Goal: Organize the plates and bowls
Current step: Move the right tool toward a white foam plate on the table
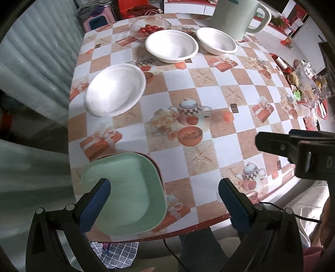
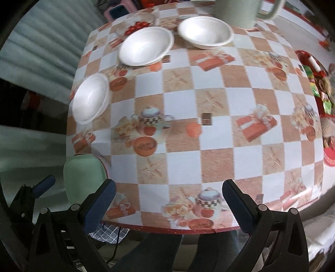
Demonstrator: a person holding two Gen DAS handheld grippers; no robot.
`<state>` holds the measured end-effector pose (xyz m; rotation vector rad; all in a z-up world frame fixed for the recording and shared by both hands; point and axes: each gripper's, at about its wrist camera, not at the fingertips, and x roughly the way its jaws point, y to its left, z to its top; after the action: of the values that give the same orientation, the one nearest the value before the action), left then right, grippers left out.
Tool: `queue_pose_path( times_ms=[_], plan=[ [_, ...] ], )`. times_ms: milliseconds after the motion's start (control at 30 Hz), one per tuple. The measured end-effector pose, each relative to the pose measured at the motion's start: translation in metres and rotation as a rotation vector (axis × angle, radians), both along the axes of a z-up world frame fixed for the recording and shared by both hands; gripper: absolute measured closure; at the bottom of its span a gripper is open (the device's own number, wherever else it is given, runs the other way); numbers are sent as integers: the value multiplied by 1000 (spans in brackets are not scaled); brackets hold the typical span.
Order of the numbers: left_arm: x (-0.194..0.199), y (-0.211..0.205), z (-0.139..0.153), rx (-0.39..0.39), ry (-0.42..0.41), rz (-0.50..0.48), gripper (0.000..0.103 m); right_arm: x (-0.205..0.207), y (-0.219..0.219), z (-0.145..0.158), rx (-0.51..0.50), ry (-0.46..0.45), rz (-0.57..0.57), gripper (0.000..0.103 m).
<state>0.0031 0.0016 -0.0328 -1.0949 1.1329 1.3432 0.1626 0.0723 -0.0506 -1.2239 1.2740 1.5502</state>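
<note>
3 white bowls point(image 1: 171, 46) were noted scattered at upper left of the worktop point(image 1: 209, 87); green plate point(image 1: 129, 192) lay stacked at lower left. Left tool point(image 1: 164, 200) and right tool point(image 2: 168, 200) were held apart, unloaded, presumably for approach.

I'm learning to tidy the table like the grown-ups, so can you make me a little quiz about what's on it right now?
1. How many white bowls sit on the table?
2. True or false: the left gripper is clamped on the green square plate.
3. Which is closest to the pale green jug? A) the far right white bowl B) the white bowl by the left table edge C) the green square plate

Key:
1. Three; the third is the middle white bowl.
2. False. Its jaws stand wide open, and so do the right gripper's.
3. A
</note>
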Motion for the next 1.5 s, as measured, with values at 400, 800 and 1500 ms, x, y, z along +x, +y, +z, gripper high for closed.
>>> queue_pose_path(
  times_ms=[400,800,1500],
  plan=[
    [19,37,-3,-2,33,35,0,33,27,-24,-60,-10,-37,1],
    [12,104,-15,-16,96,98,0,13,101,-32,-64,33,25,1],
    [-19,219,-37,-6,119,144,0,3,190,-77,-147,100,-69,1]
  ],
)
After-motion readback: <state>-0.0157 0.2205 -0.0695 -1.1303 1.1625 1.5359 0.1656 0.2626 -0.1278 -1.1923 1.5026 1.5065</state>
